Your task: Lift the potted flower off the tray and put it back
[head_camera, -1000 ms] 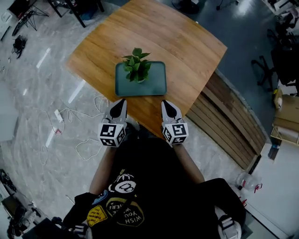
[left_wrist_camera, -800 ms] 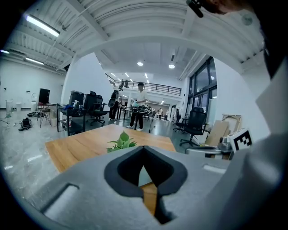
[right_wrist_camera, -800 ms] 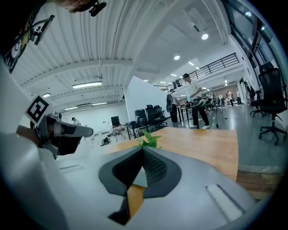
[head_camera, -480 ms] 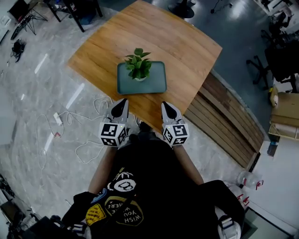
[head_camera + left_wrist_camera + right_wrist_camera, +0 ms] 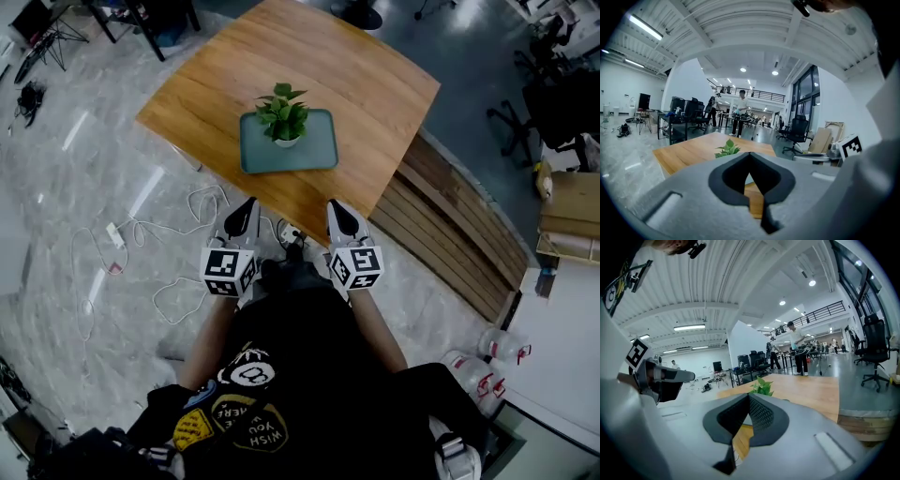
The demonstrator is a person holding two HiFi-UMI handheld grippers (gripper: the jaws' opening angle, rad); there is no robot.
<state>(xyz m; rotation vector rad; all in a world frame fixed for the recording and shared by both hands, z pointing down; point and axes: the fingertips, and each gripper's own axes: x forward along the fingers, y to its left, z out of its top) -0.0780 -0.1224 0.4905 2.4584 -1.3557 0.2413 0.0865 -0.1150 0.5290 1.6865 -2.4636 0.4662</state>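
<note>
A big wooden table (image 5: 347, 66) stands on the grey floor (image 5: 66, 216). A green tray (image 5: 322, 156) lies on the table, near the edge closest to the person. The left gripper (image 5: 249, 203) and the right gripper (image 5: 332, 205) are held side by side, just short of the table. Both point toward it. The jaws of each one are pressed together with nothing in them. The little potted flower (image 5: 285, 116) stands upright on the tray, well apart from both grippers.
</note>
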